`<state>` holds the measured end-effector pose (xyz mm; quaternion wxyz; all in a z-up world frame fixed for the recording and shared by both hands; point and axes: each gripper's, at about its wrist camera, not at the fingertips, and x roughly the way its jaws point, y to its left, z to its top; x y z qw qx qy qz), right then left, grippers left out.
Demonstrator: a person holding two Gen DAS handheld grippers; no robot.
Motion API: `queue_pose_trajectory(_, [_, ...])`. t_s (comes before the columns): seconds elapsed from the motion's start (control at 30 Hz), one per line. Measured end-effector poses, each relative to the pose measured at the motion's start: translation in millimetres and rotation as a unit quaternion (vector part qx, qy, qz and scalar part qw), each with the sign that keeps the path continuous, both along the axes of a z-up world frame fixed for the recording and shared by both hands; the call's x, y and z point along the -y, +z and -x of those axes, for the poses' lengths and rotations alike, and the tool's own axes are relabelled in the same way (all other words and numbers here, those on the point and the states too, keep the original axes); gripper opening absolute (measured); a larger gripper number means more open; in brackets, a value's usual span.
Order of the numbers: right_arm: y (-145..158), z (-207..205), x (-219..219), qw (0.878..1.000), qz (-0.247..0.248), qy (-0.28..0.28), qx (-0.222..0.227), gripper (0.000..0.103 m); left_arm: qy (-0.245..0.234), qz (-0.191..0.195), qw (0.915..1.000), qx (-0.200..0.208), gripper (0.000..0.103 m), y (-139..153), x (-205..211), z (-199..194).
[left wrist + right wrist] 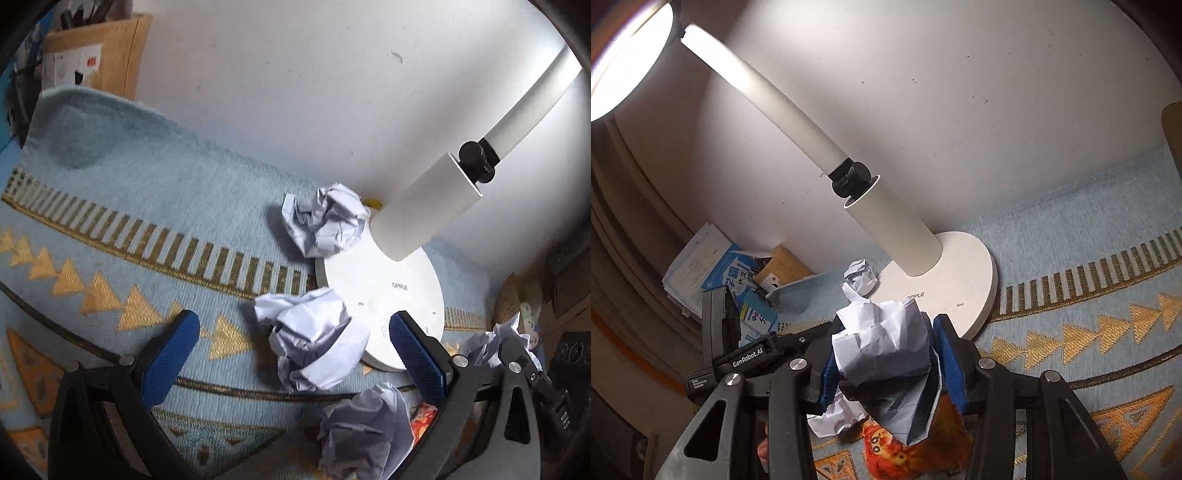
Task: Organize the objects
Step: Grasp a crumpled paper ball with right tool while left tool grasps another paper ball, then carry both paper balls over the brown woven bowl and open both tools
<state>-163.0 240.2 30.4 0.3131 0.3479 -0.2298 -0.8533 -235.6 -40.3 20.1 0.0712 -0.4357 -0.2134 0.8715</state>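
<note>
Several crumpled white paper balls lie on a light-blue patterned cloth (110, 206). My left gripper (295, 354) is open, and one ball (314, 339) sits between its blue pads (173, 358), resting partly on the lamp base (384, 295). A second ball (325, 221) lies farther off by the lamp post, and a third (365, 432) sits close under the gripper. My right gripper (886, 365) is shut on a crumpled paper (882, 343), held above the cloth. It also shows at the right edge of the left wrist view, where the right gripper (517, 369) grips its paper (491, 341).
A white desk lamp stands on its round base (960, 273) against the wall, its head (624, 62) lit. An orange-red wrapper (908, 450) lies under the right gripper. Books and papers (713, 273) pile up at the left. A cardboard box (103, 55) stands behind the cloth.
</note>
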Motion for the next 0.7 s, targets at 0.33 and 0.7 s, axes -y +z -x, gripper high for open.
queue_pose_trajectory(0.33, [-2.9,0.7,-4.1,1.000,0.008,-0.005,0.006,0.047,-0.028,0.057,0.9965,-0.055,0.055,-4.4,-12.6,-19.8])
queue_pose_trajectory(0.7, [-4.0,1.5,-11.2,1.000,0.021,-0.016,0.010,0.047,-0.003,0.065,0.9949,-0.077,0.054,22.8,5.4,-48.8])
